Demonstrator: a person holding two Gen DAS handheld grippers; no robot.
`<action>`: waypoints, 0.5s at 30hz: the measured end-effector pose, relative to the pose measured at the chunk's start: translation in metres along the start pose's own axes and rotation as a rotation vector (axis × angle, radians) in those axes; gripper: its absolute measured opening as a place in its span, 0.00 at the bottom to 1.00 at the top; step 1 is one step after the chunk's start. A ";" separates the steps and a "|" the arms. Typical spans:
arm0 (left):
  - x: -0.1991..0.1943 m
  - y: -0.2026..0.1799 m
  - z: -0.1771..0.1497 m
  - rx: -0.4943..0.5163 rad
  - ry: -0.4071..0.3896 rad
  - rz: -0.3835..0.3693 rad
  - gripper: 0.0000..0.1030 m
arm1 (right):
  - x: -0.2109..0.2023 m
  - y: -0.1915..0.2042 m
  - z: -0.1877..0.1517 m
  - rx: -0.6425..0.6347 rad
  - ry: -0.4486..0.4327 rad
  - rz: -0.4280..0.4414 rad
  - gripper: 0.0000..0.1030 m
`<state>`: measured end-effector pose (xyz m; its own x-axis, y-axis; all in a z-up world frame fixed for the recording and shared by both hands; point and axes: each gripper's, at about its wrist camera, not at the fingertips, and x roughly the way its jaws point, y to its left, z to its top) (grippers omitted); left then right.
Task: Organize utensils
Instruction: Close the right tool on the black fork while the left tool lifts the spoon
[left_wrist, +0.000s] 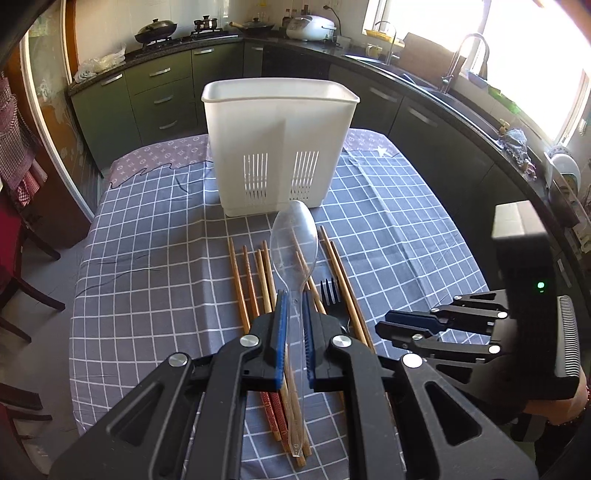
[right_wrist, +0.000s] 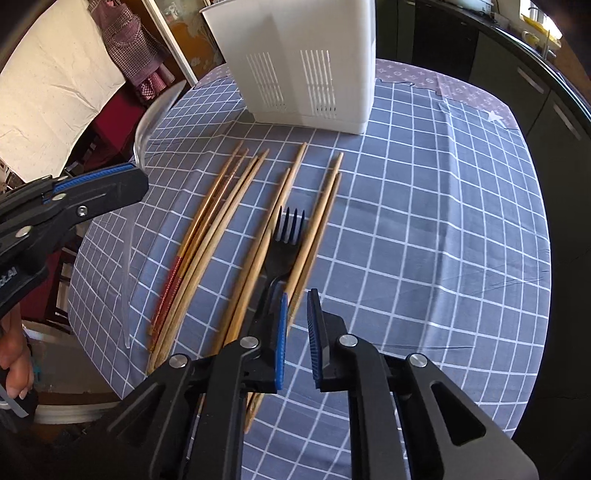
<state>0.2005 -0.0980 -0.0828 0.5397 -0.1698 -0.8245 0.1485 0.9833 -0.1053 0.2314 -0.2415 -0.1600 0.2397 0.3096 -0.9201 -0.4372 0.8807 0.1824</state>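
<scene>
My left gripper (left_wrist: 294, 308) is shut on the handle of a clear plastic spoon (left_wrist: 295, 236) and holds it in the air above the table, bowl end pointing toward the white slotted utensil holder (left_wrist: 280, 147). Several wooden chopsticks (left_wrist: 251, 288) and a black fork (left_wrist: 330, 295) lie on the checked cloth beneath. In the right wrist view my right gripper (right_wrist: 297, 306) hovers over the chopsticks (right_wrist: 221, 229), its pads drawn to a narrow slit. One chopstick shows through the slit, and the fork (right_wrist: 286, 240) handle runs under the left finger. Nothing looks gripped.
The holder (right_wrist: 306, 66) stands at the far middle of the table (left_wrist: 147, 258). The left gripper (right_wrist: 142, 177) with the spoon (right_wrist: 155, 114) hangs over the table's left edge. A person's hand (right_wrist: 14, 354) is at the lower left. Dark chairs stand left; kitchen counters ring the room.
</scene>
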 end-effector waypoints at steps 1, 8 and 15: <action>-0.003 0.003 0.000 -0.002 -0.007 -0.001 0.08 | 0.003 0.003 0.002 0.000 0.011 0.003 0.12; -0.015 0.017 -0.004 -0.008 -0.034 -0.009 0.08 | 0.029 0.016 0.013 0.005 0.074 -0.018 0.12; -0.015 0.027 -0.005 -0.012 -0.036 -0.028 0.08 | 0.043 0.024 0.017 0.007 0.108 -0.073 0.12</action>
<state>0.1919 -0.0690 -0.0760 0.5649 -0.1996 -0.8007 0.1541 0.9788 -0.1352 0.2460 -0.2004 -0.1893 0.1763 0.2043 -0.9629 -0.4161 0.9020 0.1152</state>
